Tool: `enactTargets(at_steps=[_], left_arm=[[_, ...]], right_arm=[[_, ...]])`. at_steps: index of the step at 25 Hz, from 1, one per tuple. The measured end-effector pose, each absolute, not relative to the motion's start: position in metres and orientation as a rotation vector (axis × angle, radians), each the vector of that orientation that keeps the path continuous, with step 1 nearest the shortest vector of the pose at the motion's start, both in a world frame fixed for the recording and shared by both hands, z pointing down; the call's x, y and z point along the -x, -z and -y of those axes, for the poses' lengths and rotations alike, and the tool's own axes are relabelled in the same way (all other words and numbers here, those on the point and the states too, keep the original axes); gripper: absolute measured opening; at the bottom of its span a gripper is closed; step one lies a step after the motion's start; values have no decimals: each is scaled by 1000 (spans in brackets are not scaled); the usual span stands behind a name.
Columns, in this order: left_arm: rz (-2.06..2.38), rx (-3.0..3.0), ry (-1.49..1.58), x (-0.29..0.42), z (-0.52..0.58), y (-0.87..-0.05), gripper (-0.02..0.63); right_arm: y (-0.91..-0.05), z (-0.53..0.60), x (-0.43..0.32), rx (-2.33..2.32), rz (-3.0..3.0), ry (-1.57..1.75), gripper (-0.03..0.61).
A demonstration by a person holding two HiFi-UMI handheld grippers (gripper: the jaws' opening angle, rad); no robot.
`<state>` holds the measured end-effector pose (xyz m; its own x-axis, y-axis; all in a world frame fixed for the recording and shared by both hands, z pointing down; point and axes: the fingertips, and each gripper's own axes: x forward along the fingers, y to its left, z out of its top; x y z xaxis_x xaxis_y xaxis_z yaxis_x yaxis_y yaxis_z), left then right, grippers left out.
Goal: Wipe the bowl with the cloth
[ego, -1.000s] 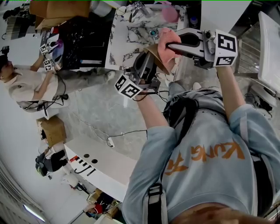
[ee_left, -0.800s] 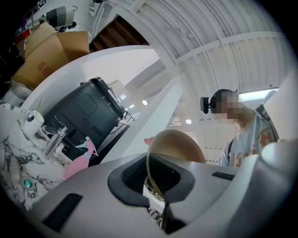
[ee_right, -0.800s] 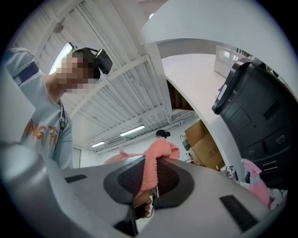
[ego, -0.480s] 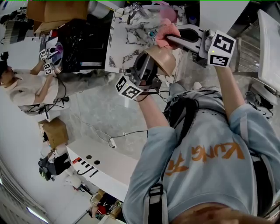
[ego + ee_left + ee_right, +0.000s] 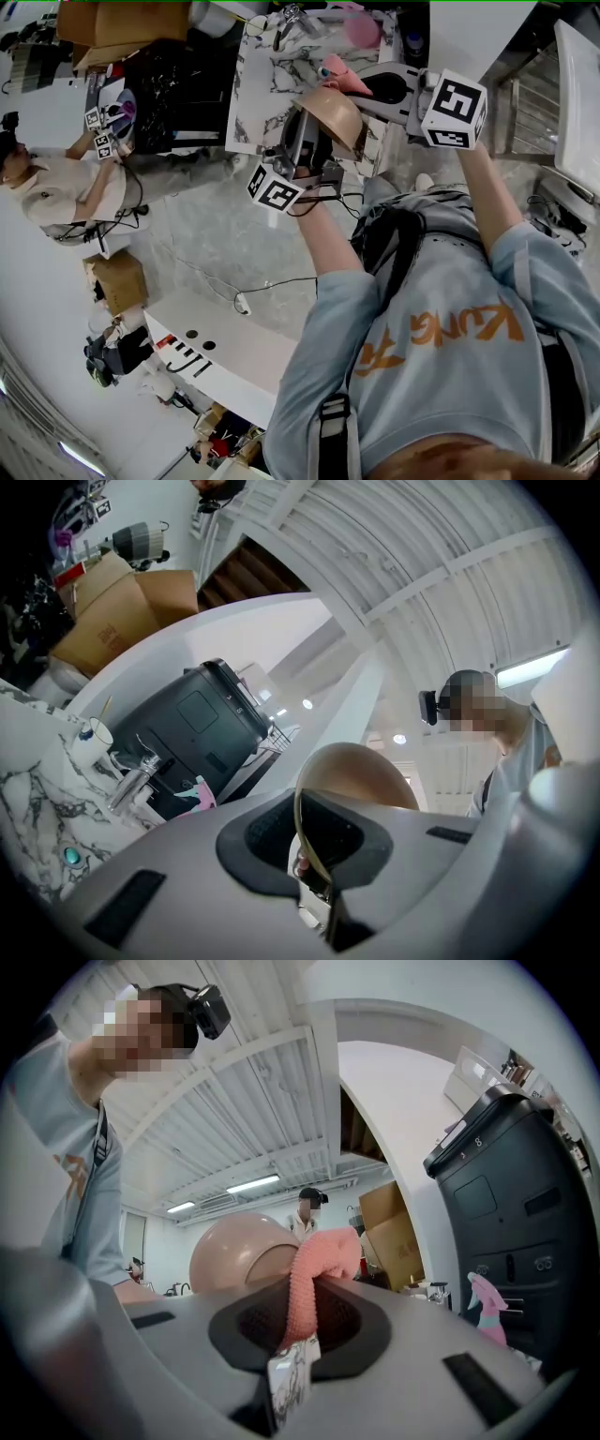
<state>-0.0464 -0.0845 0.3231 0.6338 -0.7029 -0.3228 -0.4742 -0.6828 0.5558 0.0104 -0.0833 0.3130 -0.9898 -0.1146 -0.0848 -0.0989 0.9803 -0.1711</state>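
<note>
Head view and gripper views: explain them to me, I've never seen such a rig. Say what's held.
No robot: a person holds a two-jaw gripper in each hand. The head view looks down from a camera on their head; the other two cameras ride on the grippers, looking along the jaws. The left gripper clamps the rim of a tan bowl, held in the air. The right gripper pinches a pink cloth beside it. A marble counter lies below.
</note>
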Motion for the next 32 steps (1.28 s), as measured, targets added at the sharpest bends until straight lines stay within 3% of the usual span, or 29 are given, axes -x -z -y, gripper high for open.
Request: enactTargets(at_steps=[20,32], left_arm=[[1228,-2200,707,106,101,-349,31],[1662,-1825,180,193,131,-415,31]], right_arm=[[-352,67,19,90,-3241,116,49],[-367,116,32,264,-3195,274,49]])
